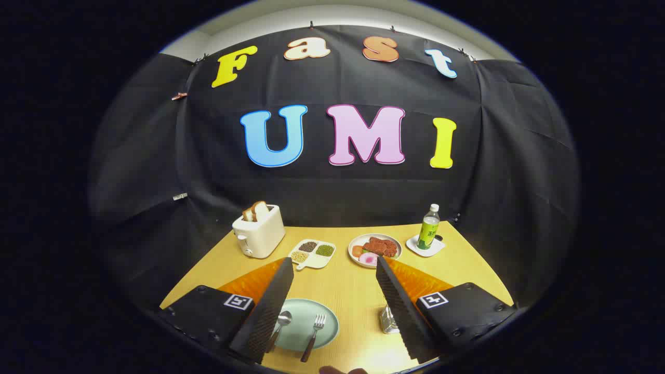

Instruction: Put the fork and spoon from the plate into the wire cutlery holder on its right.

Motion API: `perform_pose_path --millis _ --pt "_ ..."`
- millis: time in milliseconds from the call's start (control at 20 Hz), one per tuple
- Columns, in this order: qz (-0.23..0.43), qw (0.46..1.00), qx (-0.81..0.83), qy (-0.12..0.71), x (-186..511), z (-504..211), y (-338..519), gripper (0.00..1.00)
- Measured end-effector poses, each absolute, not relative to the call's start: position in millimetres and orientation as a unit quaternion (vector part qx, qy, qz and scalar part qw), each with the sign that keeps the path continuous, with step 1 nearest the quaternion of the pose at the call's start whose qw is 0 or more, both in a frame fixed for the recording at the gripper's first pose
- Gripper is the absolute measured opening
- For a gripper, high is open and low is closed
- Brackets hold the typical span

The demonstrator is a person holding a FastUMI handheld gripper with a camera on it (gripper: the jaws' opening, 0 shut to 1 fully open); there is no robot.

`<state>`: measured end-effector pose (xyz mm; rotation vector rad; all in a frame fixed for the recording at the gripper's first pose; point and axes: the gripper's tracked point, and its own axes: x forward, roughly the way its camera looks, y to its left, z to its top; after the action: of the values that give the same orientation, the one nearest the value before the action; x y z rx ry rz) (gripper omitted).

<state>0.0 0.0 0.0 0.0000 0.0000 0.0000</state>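
A pale green plate (301, 340) lies on the wooden table close below me, between my two fingers and nearer the left one. On it rest a spoon (281, 323), partly hidden by my left finger, and a fork (313, 332) with a dark handle to its right. The wire cutlery holder (388, 321) stands right of the plate, mostly hidden behind my right finger. My gripper (335, 272) is open wide, raised above the table, with nothing between its fingers.
Beyond the fingers stand a white toaster (258, 234) with bread slices, a white divided dish (312, 253) of beans, a plate of food (375, 250), and a green bottle (429, 227) on a white coaster. Black cloth walls surround the table.
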Motion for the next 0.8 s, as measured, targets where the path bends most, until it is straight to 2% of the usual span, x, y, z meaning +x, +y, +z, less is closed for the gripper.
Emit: perform_pose_path --millis 400,800 --pt "0.023 1.000 -0.010 -0.008 -4 3 8 0.99" --pt "0.045 0.998 -0.022 0.025 -2 -26 20 0.99"
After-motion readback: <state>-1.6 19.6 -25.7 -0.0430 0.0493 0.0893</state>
